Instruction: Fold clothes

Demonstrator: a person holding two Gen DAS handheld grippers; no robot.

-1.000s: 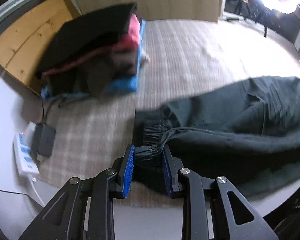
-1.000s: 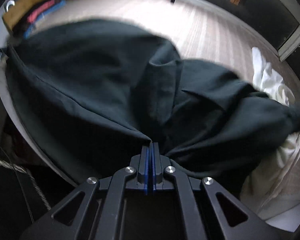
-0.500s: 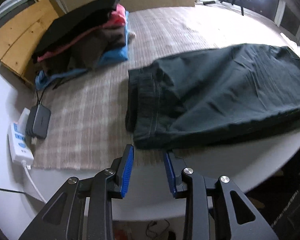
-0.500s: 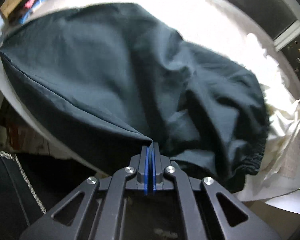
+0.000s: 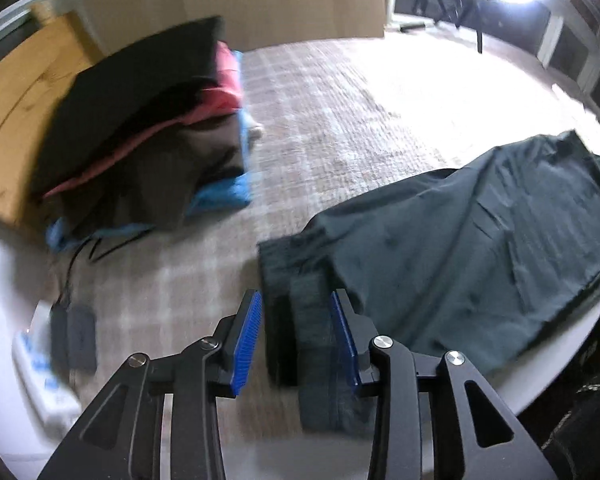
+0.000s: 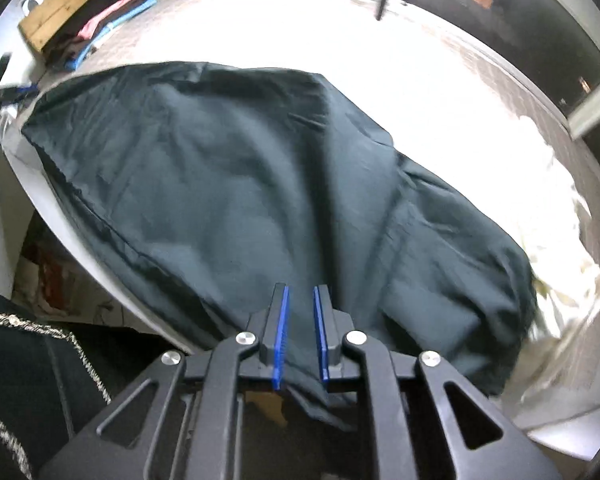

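Observation:
Dark green trousers (image 5: pixel 480 248) lie spread across the checked cloth at the table's near edge, also filling the right wrist view (image 6: pixel 228 184). My left gripper (image 5: pixel 296 320) is open with the elastic waistband end (image 5: pixel 312 320) between its blue pads, touching the right pad. My right gripper (image 6: pixel 299 312) is slightly open, its pads astride a fold of the trousers' near edge that hangs over the table rim.
A stack of folded clothes (image 5: pixel 140 136), black, pink, brown and blue, sits at the far left by a wooden board (image 5: pixel 16 120). A white power strip with a black adapter (image 5: pixel 68 340) lies at the left edge. White fabric (image 6: pixel 560 240) lies to the right of the trousers.
My left gripper moved forward from the table edge so the waistband now lies between its pads. My right gripper opened from shut, loosening its pinch on the trousers' edge.

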